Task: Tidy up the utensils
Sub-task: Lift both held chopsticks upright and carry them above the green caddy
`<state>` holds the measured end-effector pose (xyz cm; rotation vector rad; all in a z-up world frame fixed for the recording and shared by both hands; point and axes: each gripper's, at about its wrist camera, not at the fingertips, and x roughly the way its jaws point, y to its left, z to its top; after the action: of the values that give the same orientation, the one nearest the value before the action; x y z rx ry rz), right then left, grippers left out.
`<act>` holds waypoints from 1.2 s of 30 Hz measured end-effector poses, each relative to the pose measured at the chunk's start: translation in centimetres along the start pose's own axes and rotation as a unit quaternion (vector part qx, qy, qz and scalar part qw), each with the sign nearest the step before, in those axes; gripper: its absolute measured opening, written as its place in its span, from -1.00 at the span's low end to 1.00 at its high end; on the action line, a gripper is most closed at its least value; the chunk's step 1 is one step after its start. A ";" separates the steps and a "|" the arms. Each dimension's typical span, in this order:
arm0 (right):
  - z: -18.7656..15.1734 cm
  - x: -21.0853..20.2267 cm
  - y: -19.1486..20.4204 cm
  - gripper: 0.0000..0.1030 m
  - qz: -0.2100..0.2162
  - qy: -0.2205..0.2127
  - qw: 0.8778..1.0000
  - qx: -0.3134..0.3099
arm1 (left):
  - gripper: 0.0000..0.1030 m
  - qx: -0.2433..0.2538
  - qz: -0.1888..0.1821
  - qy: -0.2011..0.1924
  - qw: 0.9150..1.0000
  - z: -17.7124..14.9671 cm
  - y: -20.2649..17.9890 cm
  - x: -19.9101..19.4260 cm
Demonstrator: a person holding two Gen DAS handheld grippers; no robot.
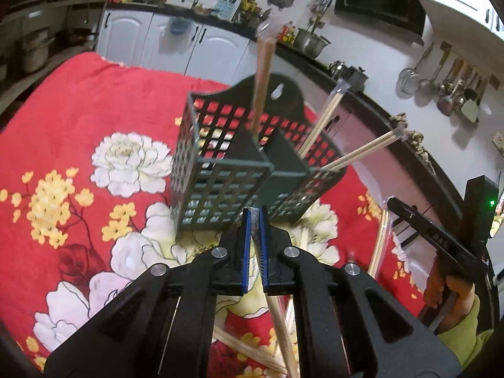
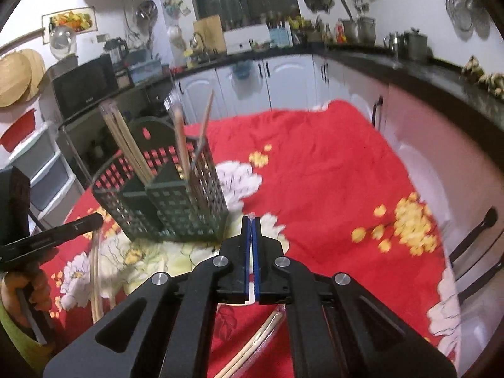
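A dark green lattice utensil basket (image 1: pixel 220 173) (image 2: pixel 170 204) stands on the red flowered cloth (image 1: pixel 78 100). Several wrapped chopstick pairs (image 1: pixel 324 116) (image 2: pixel 126 138) lean out of its compartments. My left gripper (image 1: pixel 255 215) hangs just in front of the basket. It is shut on the clear wrapper of a chopstick pair (image 1: pixel 278 324), which dangles below the pads. My right gripper (image 2: pixel 251 220) is shut the same way on another wrapped pair (image 2: pixel 252 349) to the right of the basket. Each gripper shows at the edge of the other's view, with its chopsticks (image 1: pixel 381 242) (image 2: pixel 95 277) hanging.
More wrapped chopsticks (image 1: pixel 239 346) lie on the cloth below the left gripper. White cabinets (image 2: pixel 283 78) and a dark counter (image 2: pixel 409 69) with pots ring the table. Ladles hang on the wall (image 1: pixel 450 88). A chair back (image 2: pixel 472 252) stands at the right edge.
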<state>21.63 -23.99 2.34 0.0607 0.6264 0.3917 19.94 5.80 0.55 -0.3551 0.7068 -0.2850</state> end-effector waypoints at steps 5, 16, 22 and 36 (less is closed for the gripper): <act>1.0 -2.0 0.9 -0.97 0.010 -0.027 0.999 -0.016 | -0.95 0.015 -0.012 -0.016 1.000 0.9 -1.6 -0.9; 2.3 -5.1 3.7 -0.97 0.031 -0.070 0.996 -0.046 | -0.96 0.048 -0.030 -0.052 0.997 2.2 -4.3 -3.4; 3.1 -6.2 4.7 -0.97 0.037 -0.087 0.994 -0.052 | -0.96 0.062 -0.041 -0.067 0.995 2.9 -5.3 -4.2; 4.6 -7.9 6.1 -0.97 0.047 -0.121 0.990 -0.058 | -0.96 0.084 -0.054 -0.090 0.991 4.4 -7.2 -5.3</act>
<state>16.44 -21.03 11.52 0.0268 0.3604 0.5026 18.06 2.23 9.66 -0.2553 0.4823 -0.4062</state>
